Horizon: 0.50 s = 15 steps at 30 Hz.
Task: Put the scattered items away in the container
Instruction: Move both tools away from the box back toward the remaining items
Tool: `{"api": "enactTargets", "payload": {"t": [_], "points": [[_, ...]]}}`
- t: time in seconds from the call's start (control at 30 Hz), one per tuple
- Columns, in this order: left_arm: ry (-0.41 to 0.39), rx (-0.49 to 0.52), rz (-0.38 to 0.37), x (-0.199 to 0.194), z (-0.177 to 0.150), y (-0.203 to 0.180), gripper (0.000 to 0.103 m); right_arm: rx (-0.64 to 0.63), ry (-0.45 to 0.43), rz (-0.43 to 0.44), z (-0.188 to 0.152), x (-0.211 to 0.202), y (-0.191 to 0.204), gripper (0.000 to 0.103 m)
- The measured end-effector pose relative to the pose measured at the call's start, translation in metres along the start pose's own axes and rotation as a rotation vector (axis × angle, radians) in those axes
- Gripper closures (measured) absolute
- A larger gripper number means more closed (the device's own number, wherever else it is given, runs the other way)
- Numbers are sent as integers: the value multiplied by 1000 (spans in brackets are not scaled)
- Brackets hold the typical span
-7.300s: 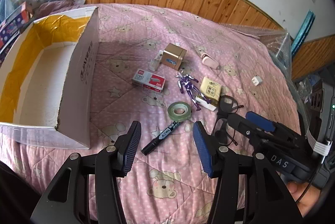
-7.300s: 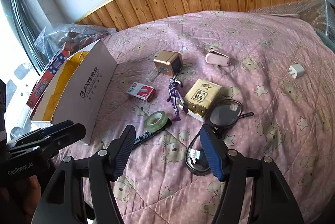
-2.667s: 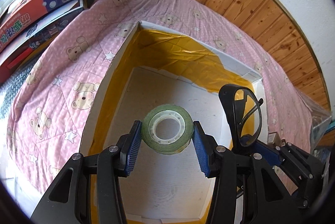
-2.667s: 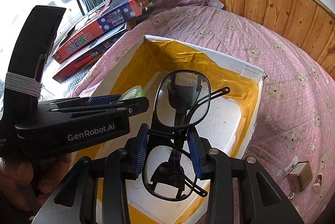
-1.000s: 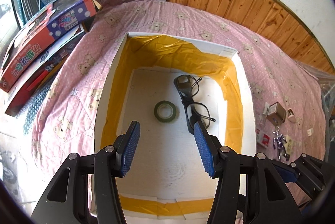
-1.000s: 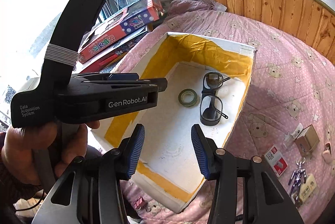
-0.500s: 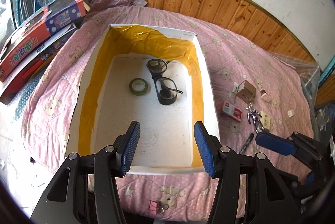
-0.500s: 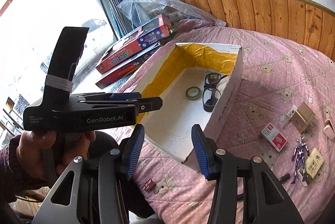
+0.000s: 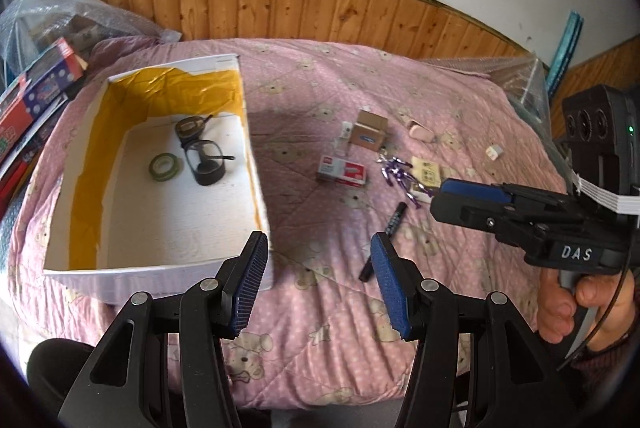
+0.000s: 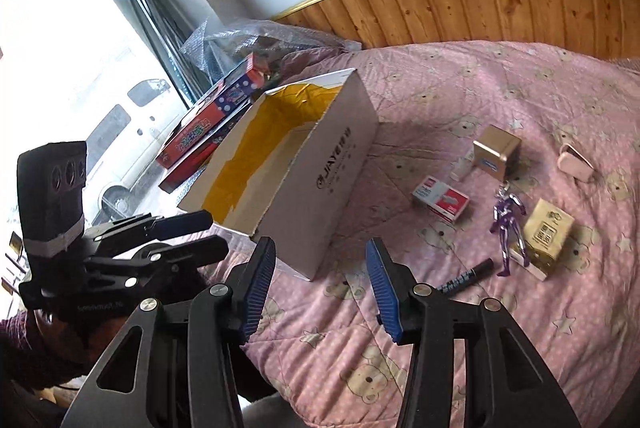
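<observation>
Pink bear-print bedding (image 9: pixel 320 308) is spreading under both my grippers. I am holding the left gripper (image 9: pixel 316 284) gaping with nothing between its blue pads, over the quilt just right of the white box (image 9: pixel 258 188). The right gripper (image 10: pixel 320 286) is likewise standing apart and empty, hovering by the box's near corner. Inside the box, the green tape roll (image 9: pixel 164 166) and glasses (image 9: pixel 200 156) are lying side by side on the floor. Right of it, the black marker (image 9: pixel 386 240), red-and-white staple box (image 9: pixel 342 170), purple figure (image 10: pixel 508 228), gold cube (image 10: pixel 494 150) and yellow packet (image 10: pixel 548 232) are lying scattered on the quilt. Wood panelling (image 9: pixel 320 8) is running along the far wall, a bright window (image 10: pixel 60 68) on the left. I am reading "JIAYE" on the box side, "DAS" on the right handle, which a hand (image 9: pixel 576 304) is gripping.
</observation>
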State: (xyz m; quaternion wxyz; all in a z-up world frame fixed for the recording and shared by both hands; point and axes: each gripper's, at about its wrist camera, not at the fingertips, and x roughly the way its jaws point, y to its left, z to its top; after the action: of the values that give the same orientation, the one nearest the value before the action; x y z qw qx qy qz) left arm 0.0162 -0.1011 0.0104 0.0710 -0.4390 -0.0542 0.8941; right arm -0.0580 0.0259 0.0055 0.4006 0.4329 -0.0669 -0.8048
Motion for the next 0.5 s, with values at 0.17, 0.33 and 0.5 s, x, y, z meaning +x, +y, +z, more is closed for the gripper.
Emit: {"api": "enactTargets", "payload": {"t": [0.17, 0.33, 0.5], "points": [[46, 76, -50, 30, -3, -41, 46, 118, -27, -87, -5, -12, -48, 54], [77, 112, -75, 60, 1, -66, 46, 222, -39, -138, -10, -16, -86, 54], [107, 136, -93, 97, 4, -80, 46, 288, -28, -217, -12, -8, -114, 54]]}}
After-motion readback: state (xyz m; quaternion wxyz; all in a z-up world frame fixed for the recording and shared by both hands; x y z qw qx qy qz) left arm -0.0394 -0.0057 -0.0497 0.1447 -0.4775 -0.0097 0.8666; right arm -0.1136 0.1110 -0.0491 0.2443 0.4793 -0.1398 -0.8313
